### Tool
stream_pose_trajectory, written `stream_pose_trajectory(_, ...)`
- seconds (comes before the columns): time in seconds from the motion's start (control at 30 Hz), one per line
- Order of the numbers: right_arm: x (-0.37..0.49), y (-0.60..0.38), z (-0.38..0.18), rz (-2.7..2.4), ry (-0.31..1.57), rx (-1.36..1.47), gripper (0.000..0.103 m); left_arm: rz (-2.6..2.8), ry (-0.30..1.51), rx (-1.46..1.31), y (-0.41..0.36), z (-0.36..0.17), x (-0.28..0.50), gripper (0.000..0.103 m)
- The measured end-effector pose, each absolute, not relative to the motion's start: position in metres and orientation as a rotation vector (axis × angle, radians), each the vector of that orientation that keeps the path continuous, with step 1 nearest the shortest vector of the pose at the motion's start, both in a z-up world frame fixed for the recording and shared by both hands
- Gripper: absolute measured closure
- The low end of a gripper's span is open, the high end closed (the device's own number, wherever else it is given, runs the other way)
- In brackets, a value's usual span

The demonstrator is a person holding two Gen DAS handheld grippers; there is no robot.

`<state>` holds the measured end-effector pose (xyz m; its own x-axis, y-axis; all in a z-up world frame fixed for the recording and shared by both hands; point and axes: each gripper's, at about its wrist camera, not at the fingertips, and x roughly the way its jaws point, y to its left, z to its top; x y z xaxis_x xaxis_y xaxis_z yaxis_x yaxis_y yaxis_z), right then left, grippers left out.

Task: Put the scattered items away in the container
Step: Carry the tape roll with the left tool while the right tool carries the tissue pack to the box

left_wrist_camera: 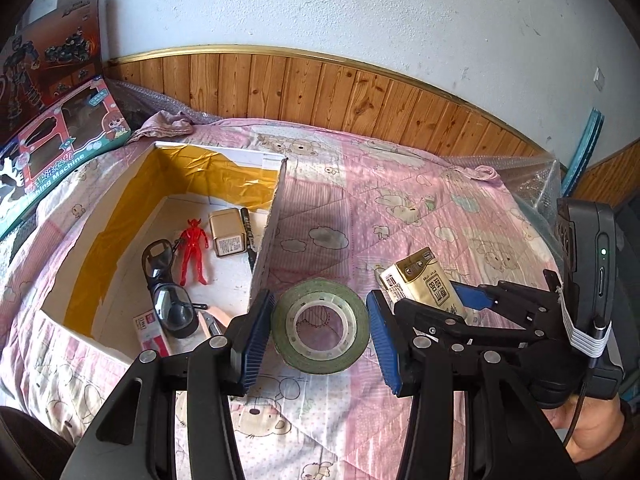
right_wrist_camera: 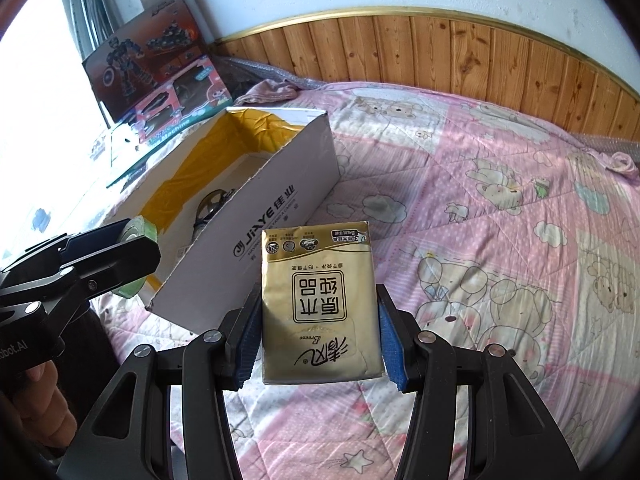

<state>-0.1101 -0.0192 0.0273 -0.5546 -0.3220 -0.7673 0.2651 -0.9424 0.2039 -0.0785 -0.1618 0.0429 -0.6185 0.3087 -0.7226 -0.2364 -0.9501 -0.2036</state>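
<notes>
Two tongs, each gripping one thing above the pink quilted bed (right_wrist_camera: 500,208): the left tongs (left_wrist_camera: 320,330) clamp a green tape roll (left_wrist_camera: 320,326), the right tongs (right_wrist_camera: 318,332) a glossy gold tissue pack (right_wrist_camera: 320,304). One white cardboard box (right_wrist_camera: 276,216) alongside holds a red figure (left_wrist_camera: 193,250).

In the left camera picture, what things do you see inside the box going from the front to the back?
Goggles → red toy figure → gold tin → yellow tape on the back wall of the box.

Green tape roll (left_wrist_camera: 320,330), gold tissue pack (right_wrist_camera: 320,304), red figure (left_wrist_camera: 193,250), pink bear-print quilt (right_wrist_camera: 480,208), yellow-lined white box (right_wrist_camera: 256,216)
</notes>
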Motion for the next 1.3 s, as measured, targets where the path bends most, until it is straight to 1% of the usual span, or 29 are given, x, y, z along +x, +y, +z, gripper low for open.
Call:
stream_pose_trajectory(0.4, -0.096, -0.073, 0.043, -2.464, -0.026, 1.195, 0.048, 2.631, -0.223, -1.164, -0.222, 0.055, -0.069, 0.054)
stream_pose_trajectory(0.83, -0.094, -0.114, 0.056, -2.434, -0.029, 1.154, 0.048, 2.645, -0.362, -1.161, -0.273, 0.058, -0.073, 0.054)
stream_pose_trajectory(1.1, -0.107, -0.140, 0.064, -2.418, 0.021, 1.143, 0.048, 2.672, -0.438, -1.170, -0.309, 0.059, -0.085, 0.054)
stream_pose_trajectory(1.3, -0.125, -0.161, 0.068, -2.391, 0.092, 1.141, 0.048, 2.659, -0.448, -1.194, -0.318, 0.062, -0.118, 0.054)
